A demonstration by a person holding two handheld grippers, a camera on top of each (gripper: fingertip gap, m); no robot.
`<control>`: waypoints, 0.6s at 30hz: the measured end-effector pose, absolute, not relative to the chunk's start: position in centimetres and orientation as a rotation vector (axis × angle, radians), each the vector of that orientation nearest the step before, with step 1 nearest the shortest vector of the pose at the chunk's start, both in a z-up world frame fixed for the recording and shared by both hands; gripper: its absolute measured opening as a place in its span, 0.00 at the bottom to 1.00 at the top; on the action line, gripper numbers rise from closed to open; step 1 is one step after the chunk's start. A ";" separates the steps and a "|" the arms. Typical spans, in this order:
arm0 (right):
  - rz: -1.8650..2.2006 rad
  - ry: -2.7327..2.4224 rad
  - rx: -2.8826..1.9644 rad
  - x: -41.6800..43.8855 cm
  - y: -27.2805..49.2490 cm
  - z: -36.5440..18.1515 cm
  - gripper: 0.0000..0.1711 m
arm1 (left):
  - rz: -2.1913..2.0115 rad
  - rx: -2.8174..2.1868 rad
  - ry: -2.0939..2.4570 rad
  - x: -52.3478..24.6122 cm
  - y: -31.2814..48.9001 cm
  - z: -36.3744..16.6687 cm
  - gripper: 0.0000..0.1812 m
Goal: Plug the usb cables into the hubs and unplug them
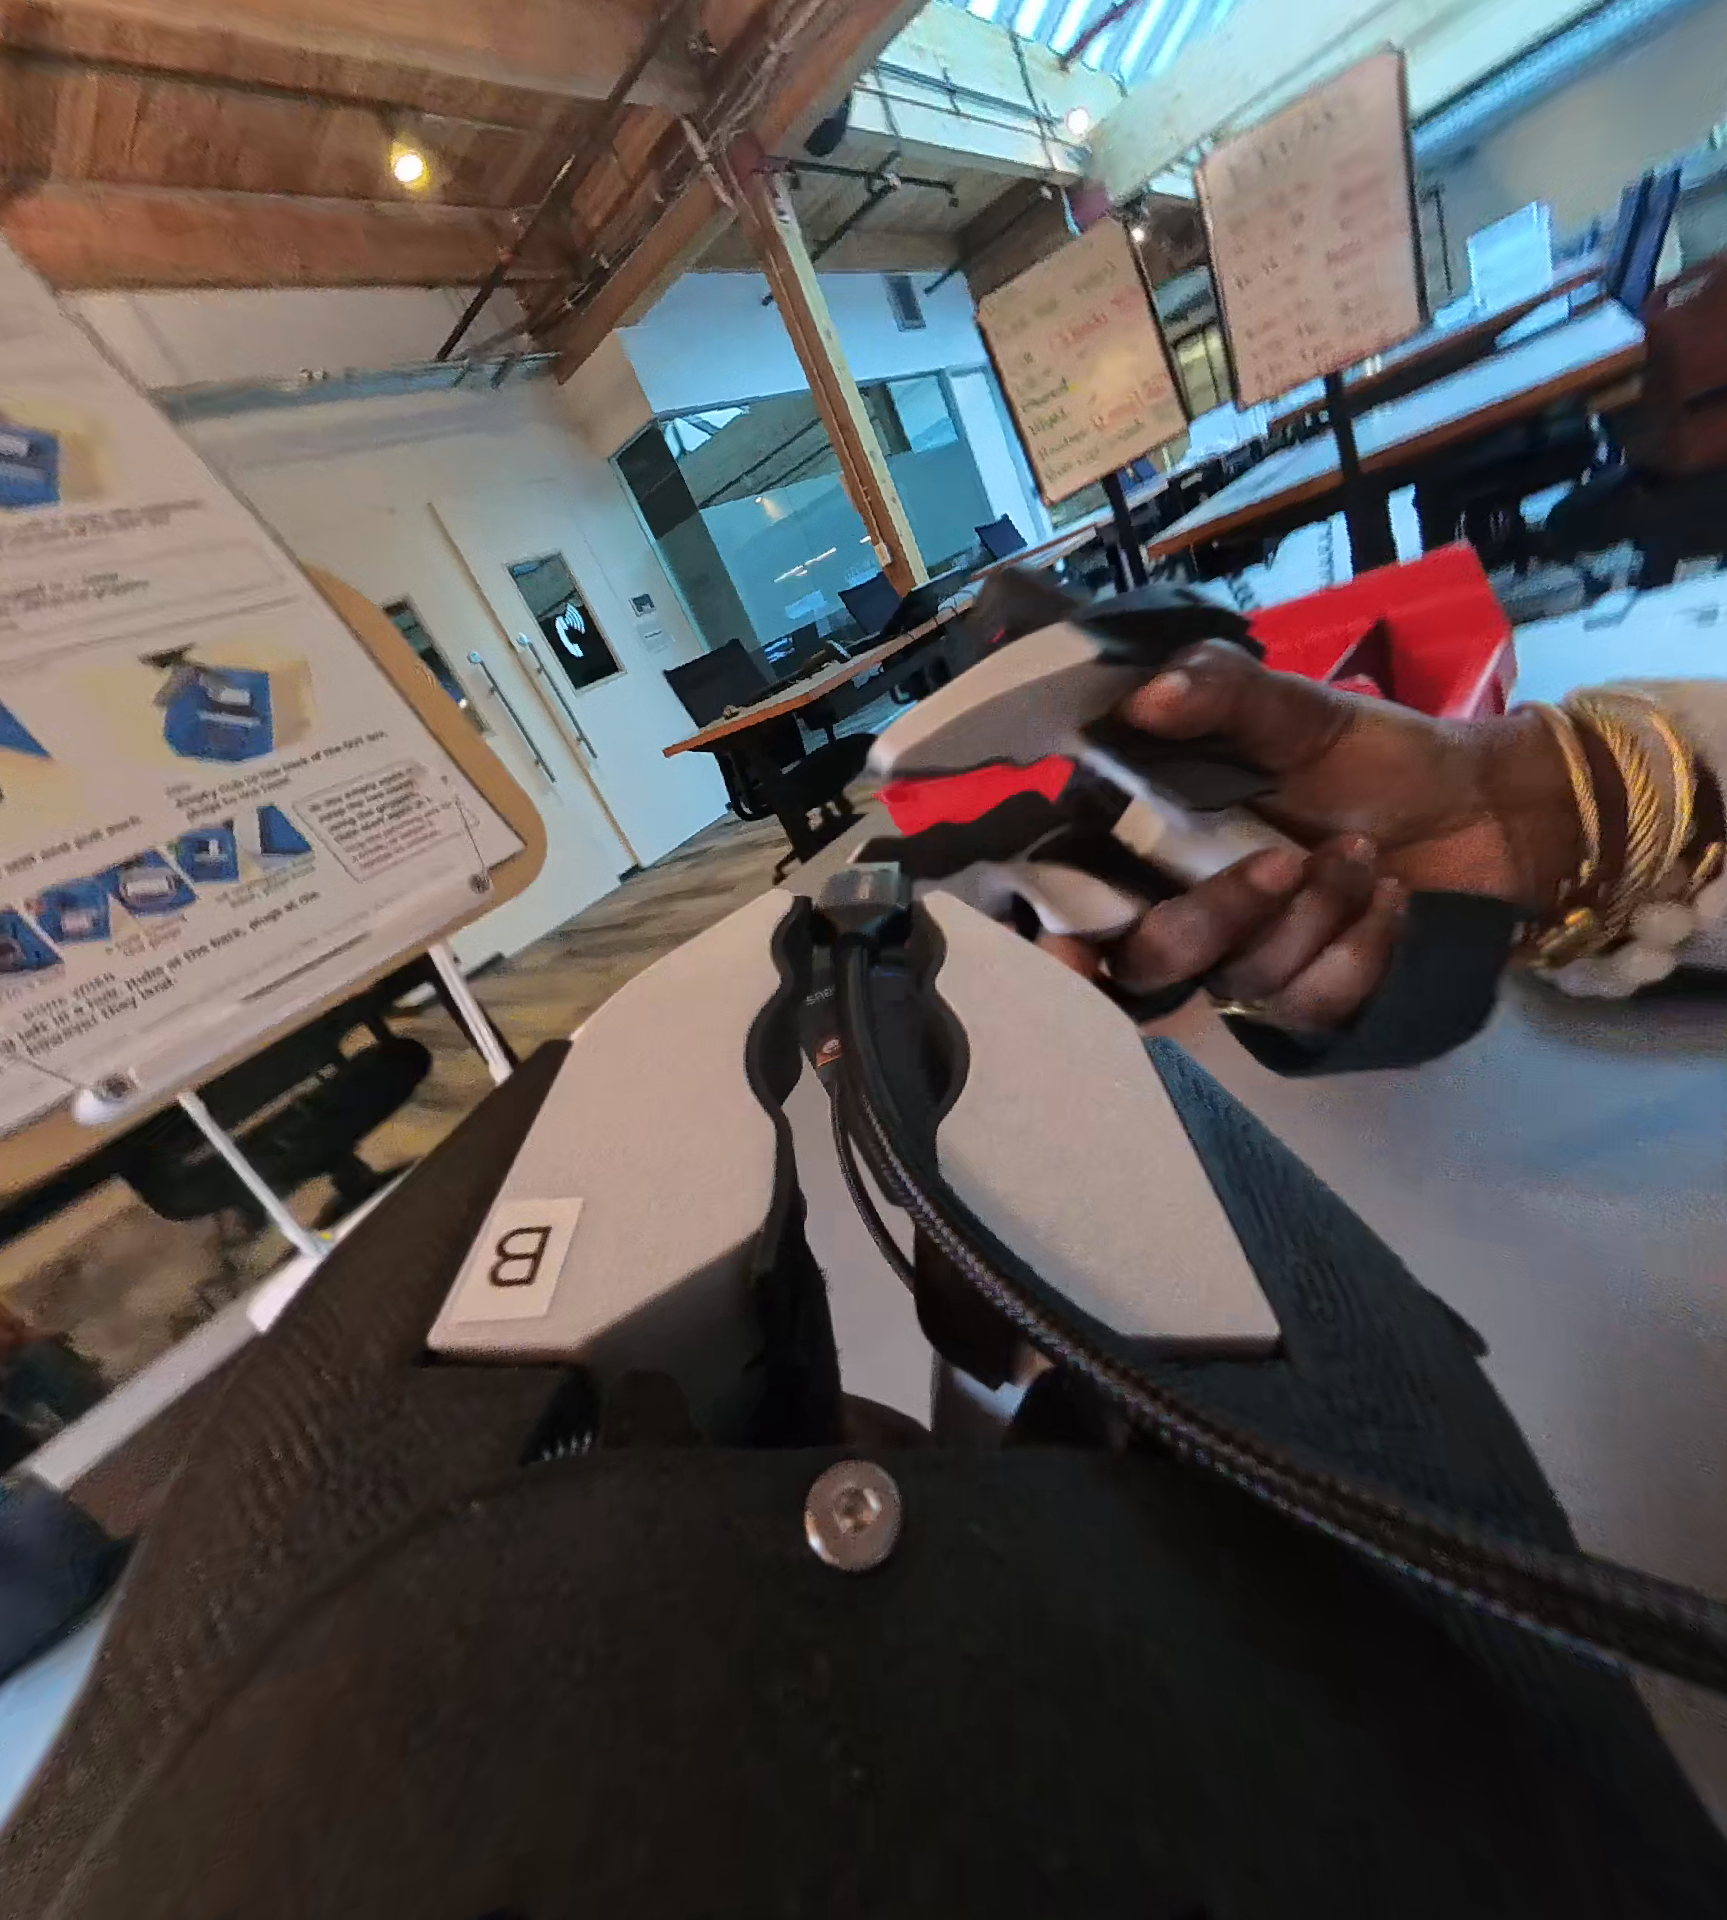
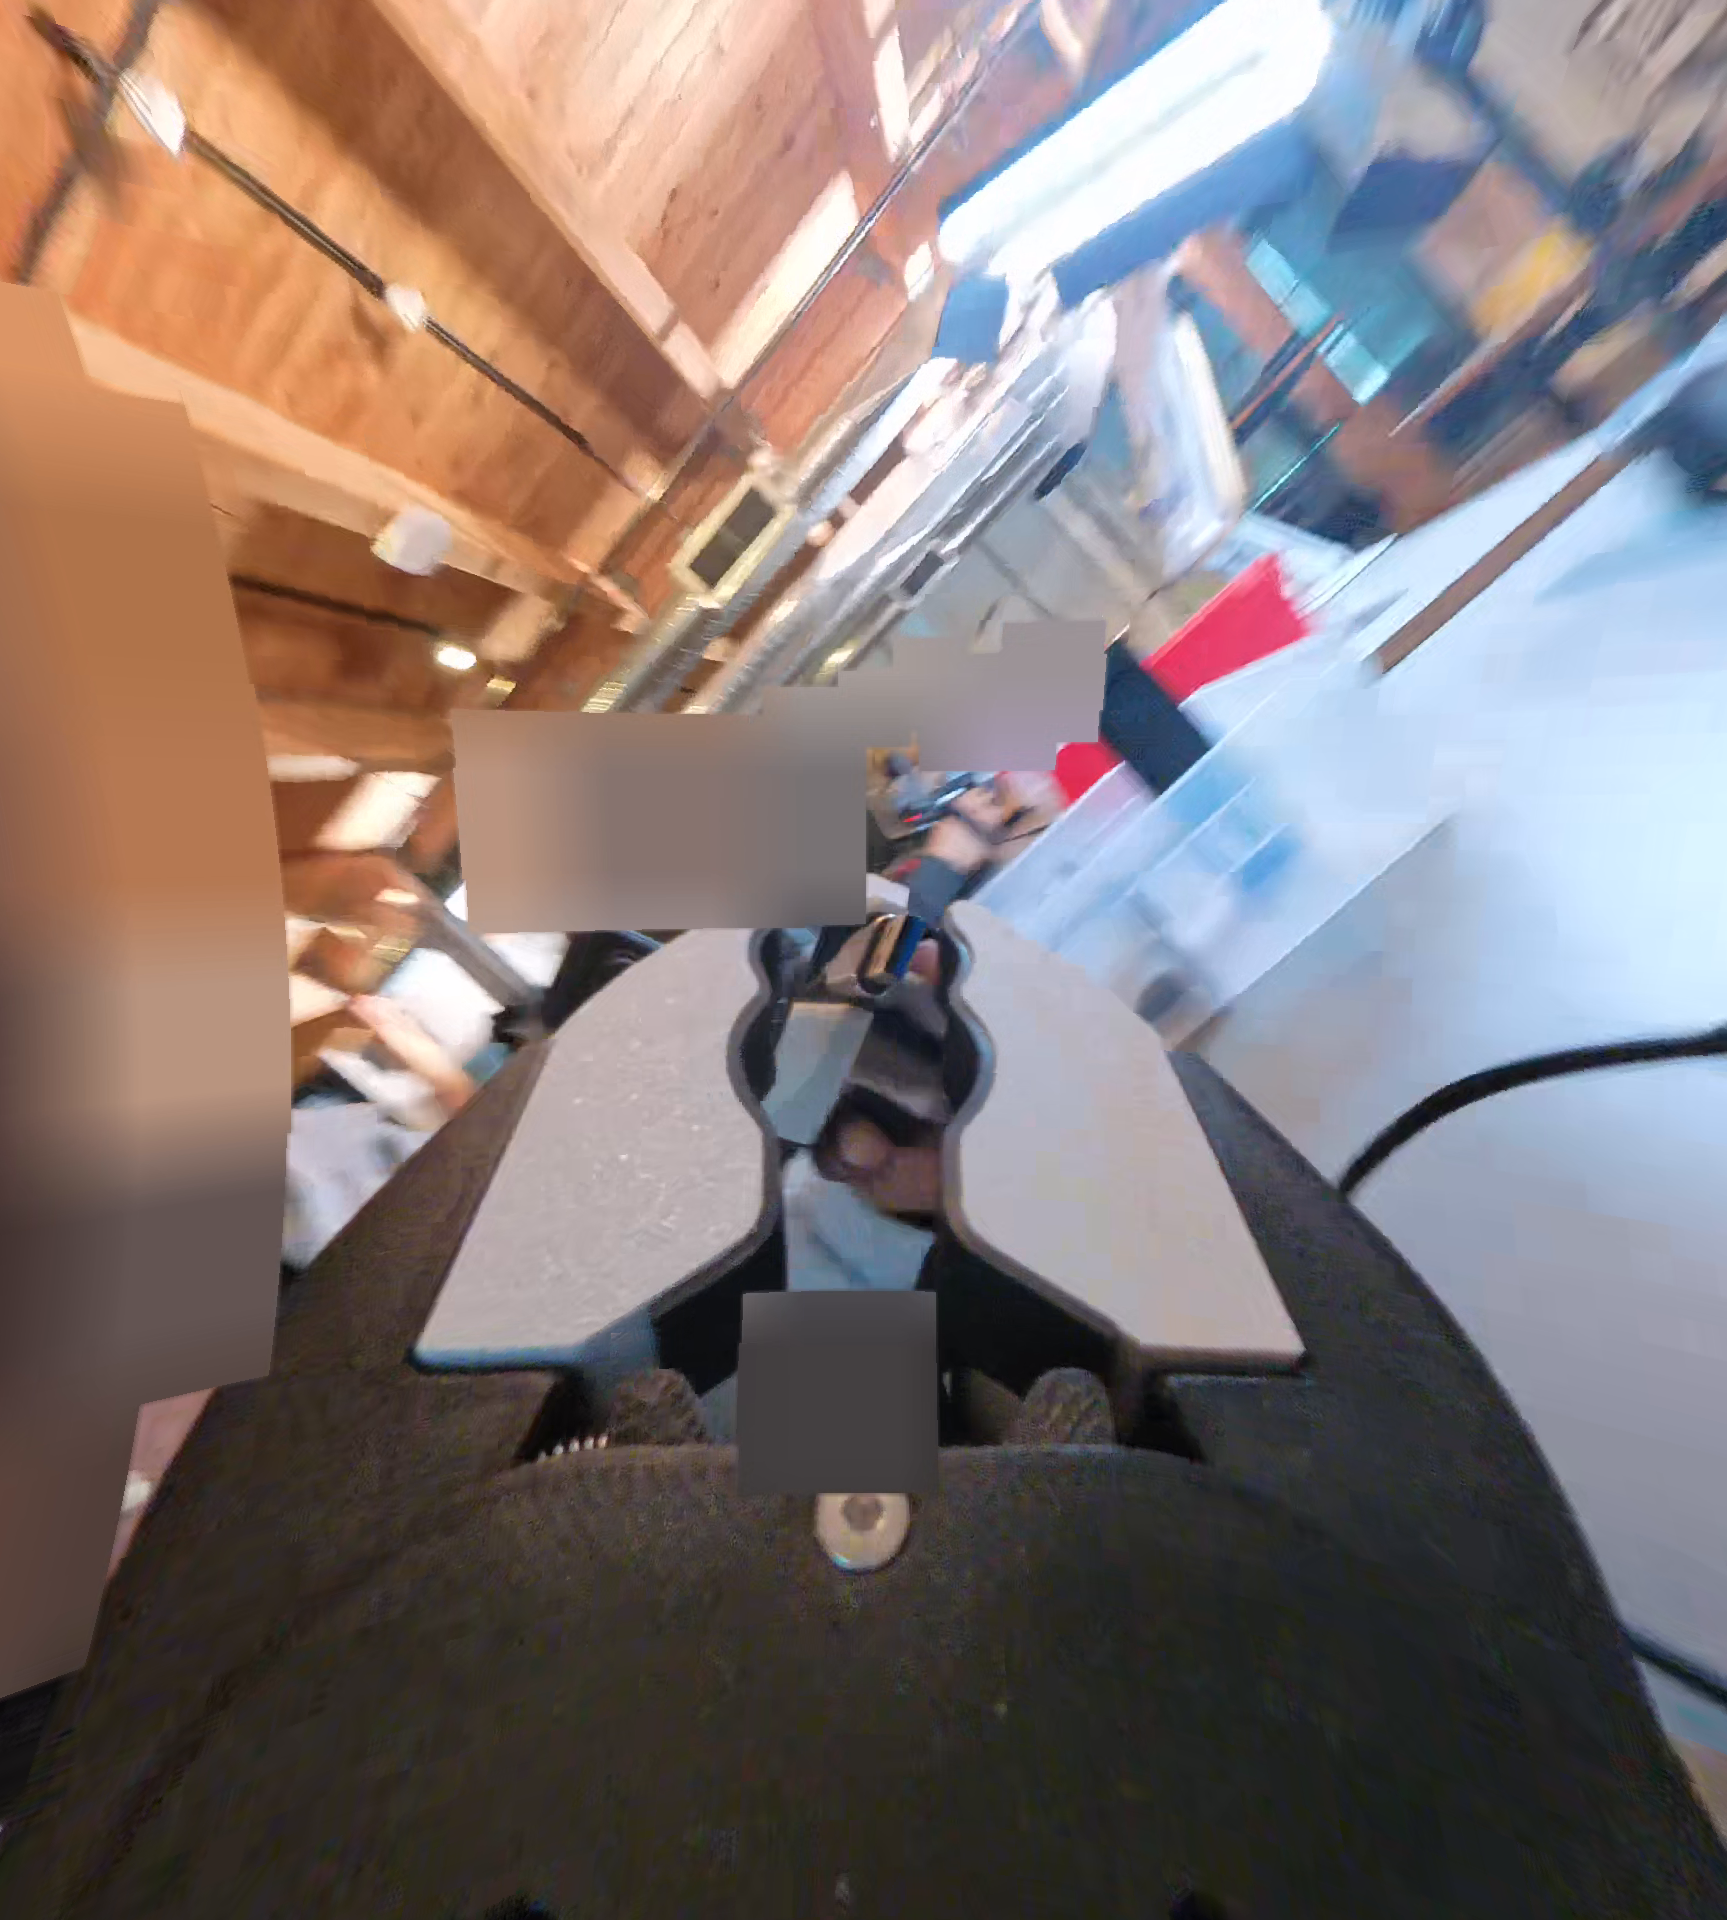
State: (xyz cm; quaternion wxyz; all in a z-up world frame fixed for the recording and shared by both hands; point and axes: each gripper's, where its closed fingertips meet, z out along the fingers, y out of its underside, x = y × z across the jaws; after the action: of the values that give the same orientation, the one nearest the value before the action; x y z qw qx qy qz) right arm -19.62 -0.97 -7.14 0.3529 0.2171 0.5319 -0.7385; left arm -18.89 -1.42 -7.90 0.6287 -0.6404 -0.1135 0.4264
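My left gripper (image 1: 857, 920) is shut on the black plug of a USB cable (image 1: 864, 891). Its braided lead (image 1: 1129, 1382) runs back to the lower right. The plug's metal end points at my right gripper (image 1: 984, 774), which a hand holds just beyond and to the right. In the right wrist view, my right gripper (image 2: 857, 928) has its jaws a little apart. A silver USB plug with a blue insert (image 2: 890, 951) shows at their tips. I cannot tell whether they pinch it. No hub shows clearly.
An instruction board (image 1: 163, 727) on a stand is close on the left. A red bin (image 1: 1399, 634) sits on the grey table (image 1: 1565, 1195) to the right. A loose black cable (image 2: 1482, 1091) lies on the table. Desks and whiteboards stand farther back. Both grippers' tips are close together, under 4 cm apart.
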 end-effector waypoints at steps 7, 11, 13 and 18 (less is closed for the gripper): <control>-2.157 2.500 1.019 -29.5 6.4 -12.1 0.40 | 0.752 -1.327 -0.549 -21.1 -4.7 -7.5 0.10; -1.877 2.785 0.979 -30.3 5.7 -16.7 0.36 | 0.709 -1.334 -0.595 -21.7 -4.8 -8.3 0.10; -1.817 2.837 0.958 -30.9 5.0 -18.1 0.35 | 0.706 -1.342 -0.612 -22.0 -4.9 -8.7 0.10; -1.867 2.815 0.856 -31.2 2.9 -18.8 0.16 | 0.738 -1.362 -0.649 -22.9 -5.6 -9.6 0.10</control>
State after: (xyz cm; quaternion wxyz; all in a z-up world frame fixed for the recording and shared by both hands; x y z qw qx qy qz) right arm -31.23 2.87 -18.84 -0.1704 0.2421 0.7960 -0.5279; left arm -22.86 -5.58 -9.58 0.6676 -0.6039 -0.2875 0.3272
